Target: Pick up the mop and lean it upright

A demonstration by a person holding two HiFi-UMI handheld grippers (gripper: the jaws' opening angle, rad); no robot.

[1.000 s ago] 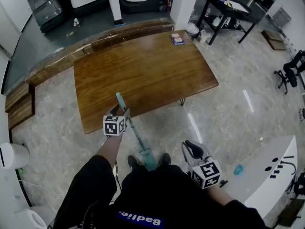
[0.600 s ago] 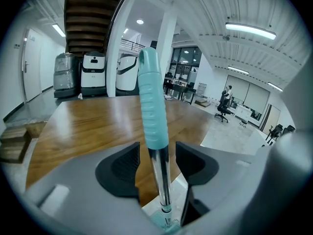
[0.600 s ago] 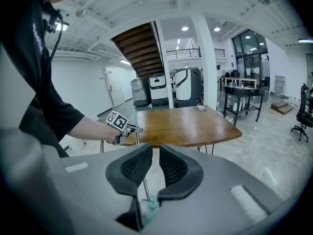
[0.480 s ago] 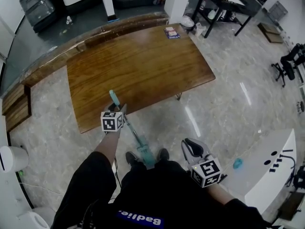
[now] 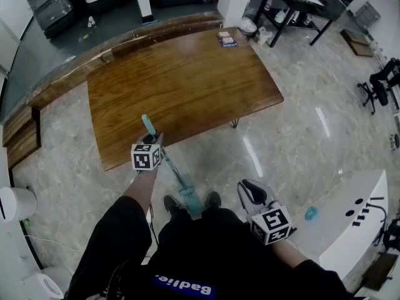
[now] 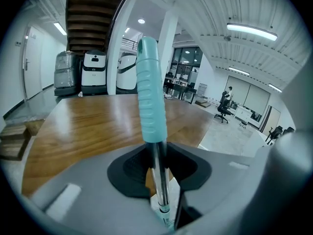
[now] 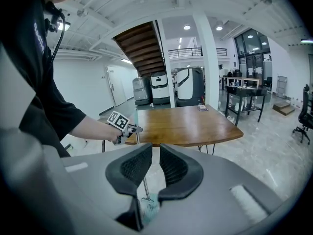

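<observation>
In the head view, the left gripper (image 5: pixel 153 147) has the mop (image 5: pixel 177 175) by its pole just below the teal handle, at the wooden table's (image 5: pixel 187 74) near edge, with the mop head on the floor by the person's shoes. The left gripper view shows the jaws closing, pads meeting the metal pole on both sides. In the right gripper view, the right gripper (image 7: pixel 155 168) stands narrowly apart and holds nothing.

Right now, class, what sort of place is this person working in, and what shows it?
Probably an open-plan office lobby: a polished stone floor, a large wooden table, an office chair beyond, and an open staircase.
</observation>
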